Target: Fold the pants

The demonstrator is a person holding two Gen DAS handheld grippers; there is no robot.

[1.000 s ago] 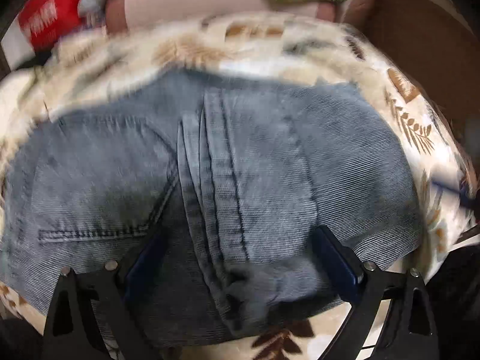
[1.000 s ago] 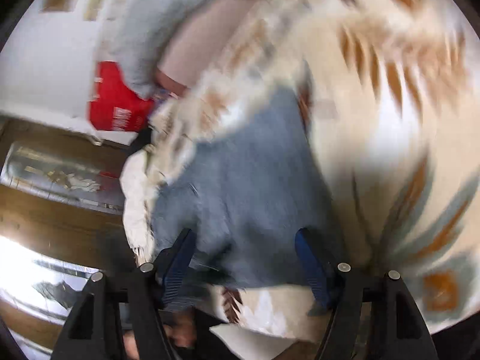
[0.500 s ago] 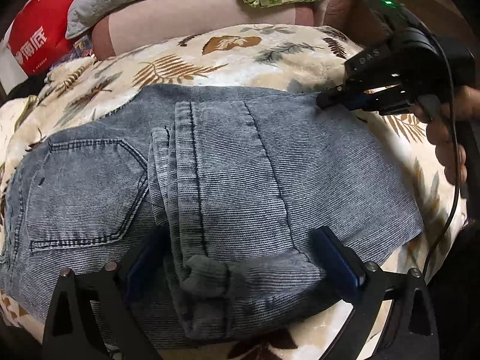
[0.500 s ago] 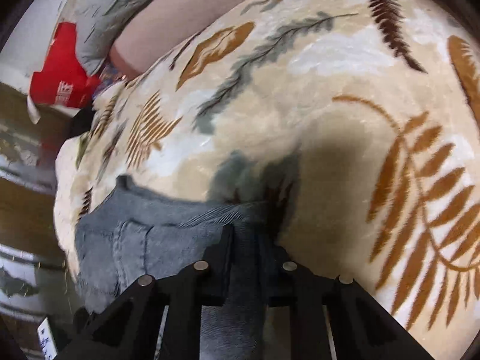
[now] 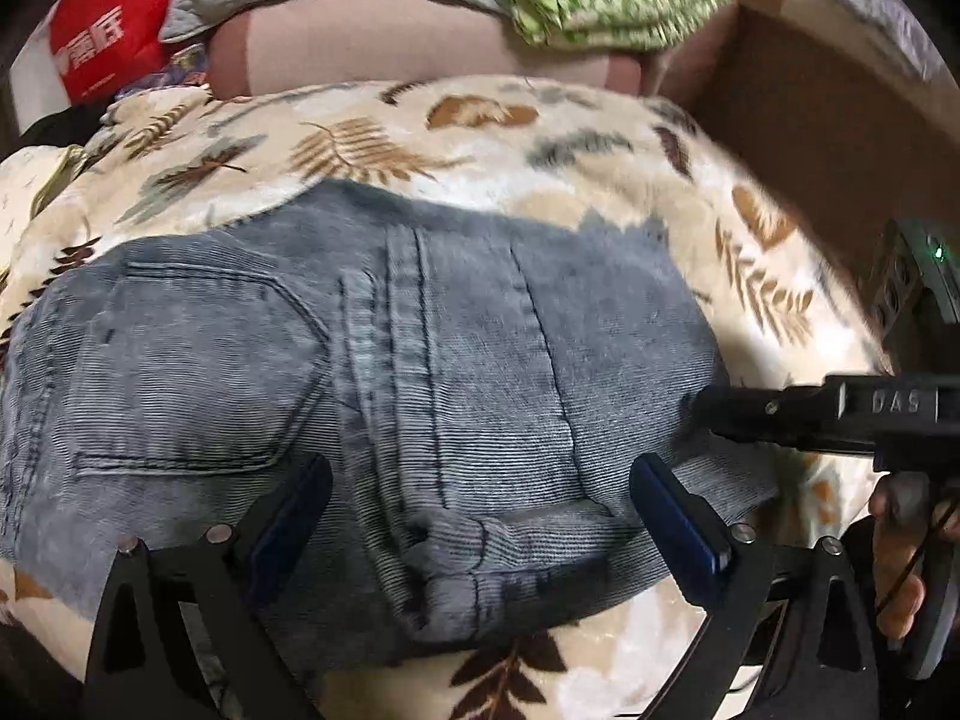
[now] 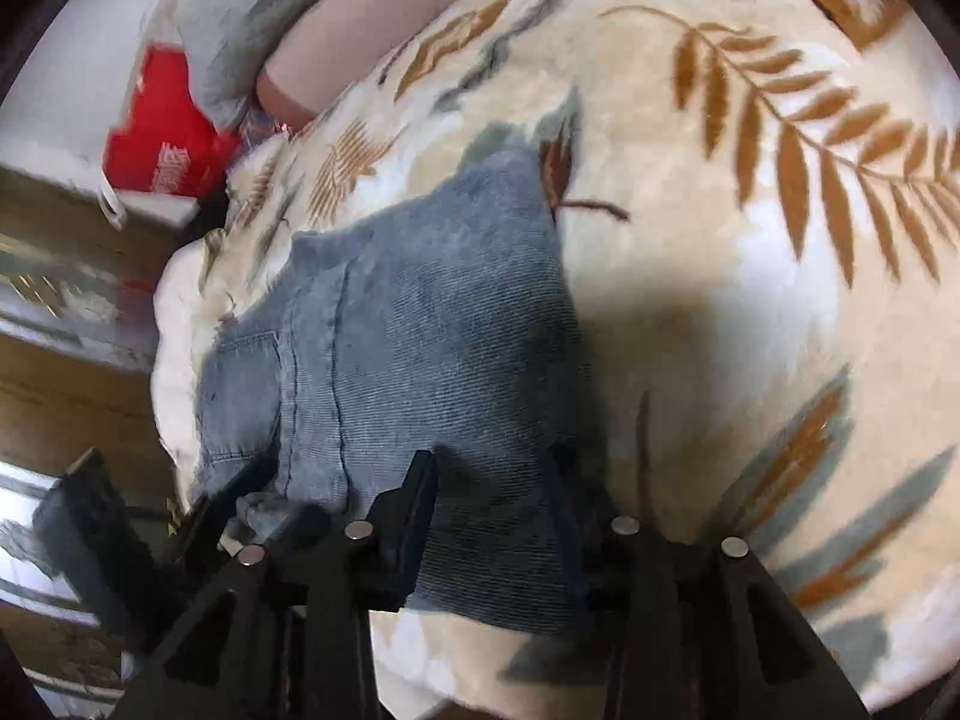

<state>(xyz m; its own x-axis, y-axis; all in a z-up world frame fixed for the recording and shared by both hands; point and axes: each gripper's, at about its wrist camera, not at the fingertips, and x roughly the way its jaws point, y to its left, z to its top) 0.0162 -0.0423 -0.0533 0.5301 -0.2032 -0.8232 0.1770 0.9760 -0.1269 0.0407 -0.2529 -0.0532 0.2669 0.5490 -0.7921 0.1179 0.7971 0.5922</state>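
So the folded denim pants [image 6: 420, 348] are lying on a fuzzy cream blanket [image 6: 750, 312] with orange and grey-blue leaf print. The right gripper [image 6: 498, 480] sits at the near edge of the pants, its jaws opening with the denim edge between them, though I can't tell if the pads touch the cloth. A back pocket shows on the left part of the jeans. Far left there's a red bag [image 6: 162, 126] and a grey quilted cushion [image 6: 240, 18]. Pretty blurry on the left.
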